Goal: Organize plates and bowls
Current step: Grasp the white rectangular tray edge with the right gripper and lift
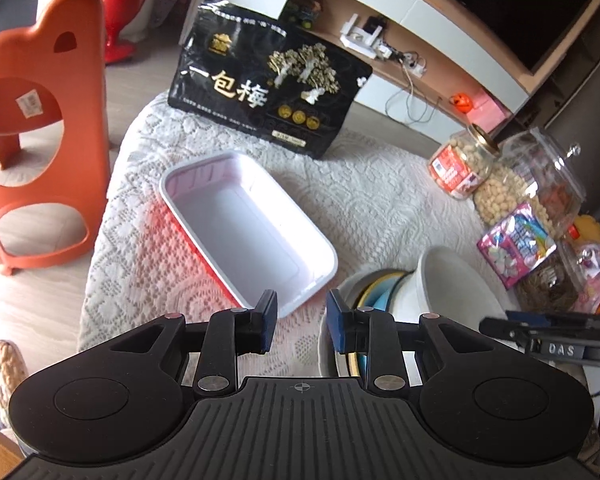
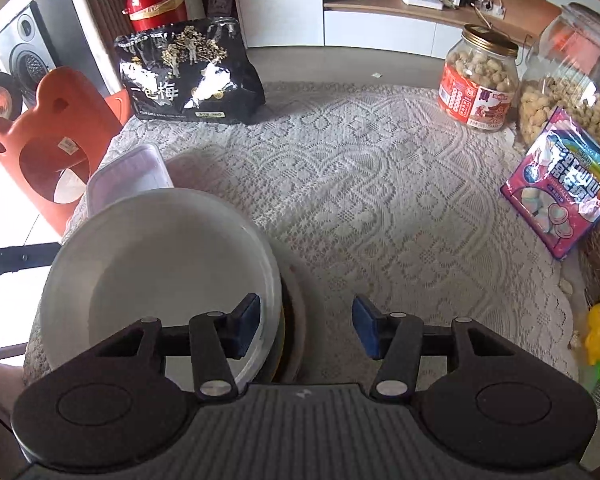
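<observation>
A white deep bowl [image 2: 160, 272] sits on a stack of plates [image 2: 294, 320] with yellow and dark rims, at the near left of the lace-covered table [image 2: 380, 208]. My right gripper [image 2: 306, 326] is open above the bowl's right rim: its left finger is inside the bowl and its right finger is clear of the stack. Left of the stack lies an empty rectangular tray [image 1: 252, 232], white inside and red outside. My left gripper [image 1: 302, 320] hangs open near the tray's near corner, holding nothing. The left wrist view has the bowl [image 1: 452, 280] and plate stack [image 1: 380, 292] to the right.
A black snack bag [image 1: 260, 84] stands at the table's far edge. Jars of nuts [image 2: 478, 80] and a pink sweets bag [image 2: 560, 184] line the right side. An orange stool [image 1: 40, 140] stands on the floor to the left. A yellow toy [image 2: 598, 332] lies at the near right.
</observation>
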Demonstrator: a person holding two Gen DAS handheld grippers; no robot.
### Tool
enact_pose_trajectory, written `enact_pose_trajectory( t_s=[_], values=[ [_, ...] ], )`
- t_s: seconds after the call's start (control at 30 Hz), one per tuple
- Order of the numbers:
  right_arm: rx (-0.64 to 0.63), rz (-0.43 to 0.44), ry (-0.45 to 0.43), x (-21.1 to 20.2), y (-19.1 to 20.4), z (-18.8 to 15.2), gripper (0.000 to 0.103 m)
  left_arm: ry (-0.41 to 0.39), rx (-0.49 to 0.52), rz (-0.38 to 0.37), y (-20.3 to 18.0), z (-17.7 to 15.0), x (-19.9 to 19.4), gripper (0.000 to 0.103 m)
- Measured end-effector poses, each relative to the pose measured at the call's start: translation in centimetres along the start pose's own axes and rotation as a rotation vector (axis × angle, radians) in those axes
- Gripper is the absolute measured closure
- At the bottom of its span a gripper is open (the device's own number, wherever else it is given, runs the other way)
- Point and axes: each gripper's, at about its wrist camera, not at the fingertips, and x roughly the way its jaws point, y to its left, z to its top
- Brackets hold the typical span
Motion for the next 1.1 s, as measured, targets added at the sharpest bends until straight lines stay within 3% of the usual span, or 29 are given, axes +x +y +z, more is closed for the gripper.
enact_pose_trajectory(
  t_s=[0.13,0.27,0.33,0.43,0.6,0.77,0.9,1.1],
  values=[
    [-0.019,0.06,-0.079,-2.8,1.4,1.7,0.051,-0.037,-0.101,0.07,2.6,0.9,0.3,0.073],
    [-0.082,0.096,-0.114,-3.1,4.9,6.1,0.042,0.019,-0.221,0.149,5.3,2.0,3.3,0.073],
    [-0.129,0.108,-0.046,-1.1,7.5,8.7,0.038,0.063,-0.277,0.176,6.6,2.5,5.3,0.073],
    [-0.135,0.085,0.078,3.3,10.7,11.8,0.038,0.106,-0.343,0.115,7.8,3.3,7.2,0.073],
    [-0.053,0.042,0.182,10.3,14.3,14.6,0.041,0.085,-0.305,0.121,7.8,4.6,8.3,0.073],
    [0.009,-0.007,0.247,15.4,15.3,15.4,0.059,0.121,-0.32,0.116,8.7,5.0,9.4,0.073],
    [0.02,-0.011,0.3,17.6,15.5,15.2,0.059,0.186,-0.361,0.09,9.4,4.6,10.7,0.073],
    [0.011,0.003,0.346,18.9,16.5,14.5,0.059,0.169,-0.346,0.097,9.1,4.5,10.4,0.073]
  ],
)
